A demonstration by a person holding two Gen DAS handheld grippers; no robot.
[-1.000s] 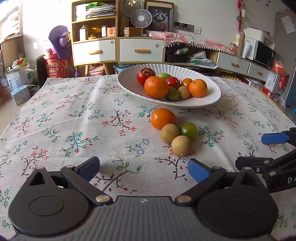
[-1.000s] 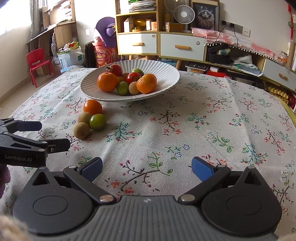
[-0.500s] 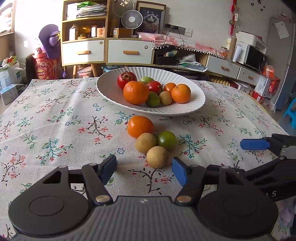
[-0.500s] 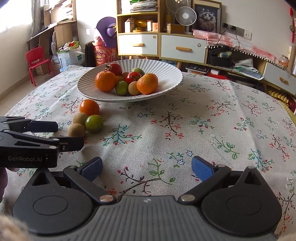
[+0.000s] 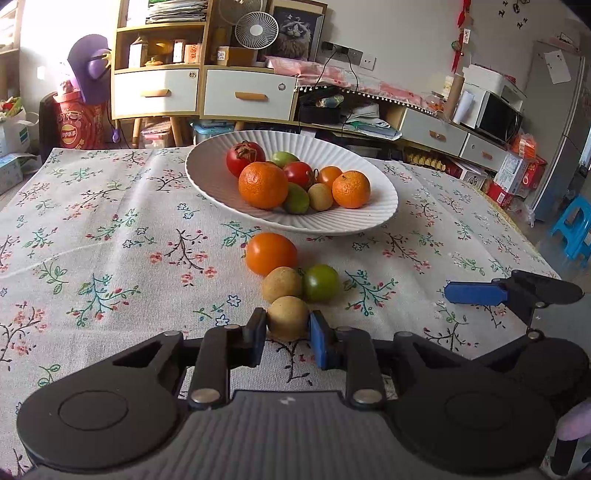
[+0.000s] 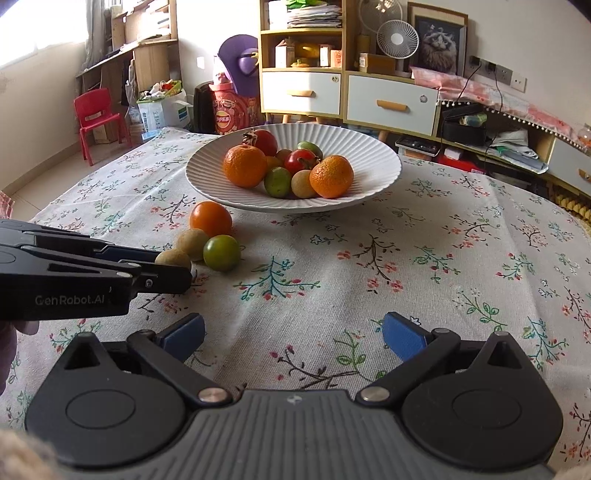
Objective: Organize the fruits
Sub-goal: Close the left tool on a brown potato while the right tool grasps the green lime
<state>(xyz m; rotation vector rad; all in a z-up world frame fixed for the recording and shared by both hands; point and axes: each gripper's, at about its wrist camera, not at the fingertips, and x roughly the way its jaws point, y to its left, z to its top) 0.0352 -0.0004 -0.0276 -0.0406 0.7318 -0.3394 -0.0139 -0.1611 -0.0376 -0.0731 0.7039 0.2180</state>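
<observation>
While the right tool hovers with its fingers spread wide over bare cloth, the left tool has just closed and now clamps the nearest tan fruit on the worktop, touching a second tan fruit and near the white bowl.

fan on cabinet | microwave | red chair | blue stool

A lived-in home, probably a living room: floral tablecloth, drawer cabinets, desk fan, microwave.
</observation>
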